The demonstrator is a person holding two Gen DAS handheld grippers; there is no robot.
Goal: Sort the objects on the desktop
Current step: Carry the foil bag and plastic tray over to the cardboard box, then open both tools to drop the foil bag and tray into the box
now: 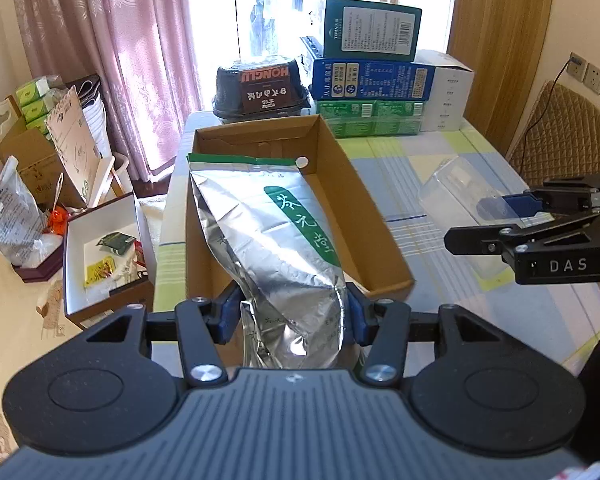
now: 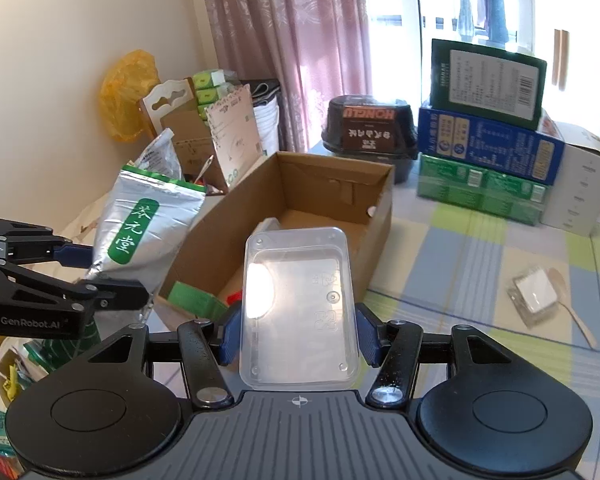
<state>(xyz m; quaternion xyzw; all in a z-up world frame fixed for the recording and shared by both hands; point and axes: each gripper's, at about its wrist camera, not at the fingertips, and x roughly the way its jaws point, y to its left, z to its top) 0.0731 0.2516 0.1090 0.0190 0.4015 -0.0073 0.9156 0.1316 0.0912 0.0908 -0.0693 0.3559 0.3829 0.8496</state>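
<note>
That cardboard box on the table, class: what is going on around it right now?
A person is sorting desk items with a gripper in each hand. The left gripper is shut on a silver foil bag, held above the open cardboard box. The right gripper is shut on a clear plastic container, held beside the box. A small wrapped packet and a wooden spoon lie on the checked tablecloth.

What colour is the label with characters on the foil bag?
Green, with white characters, on the silver foil bag held by the left gripper. The left wrist view shows it best.
</note>
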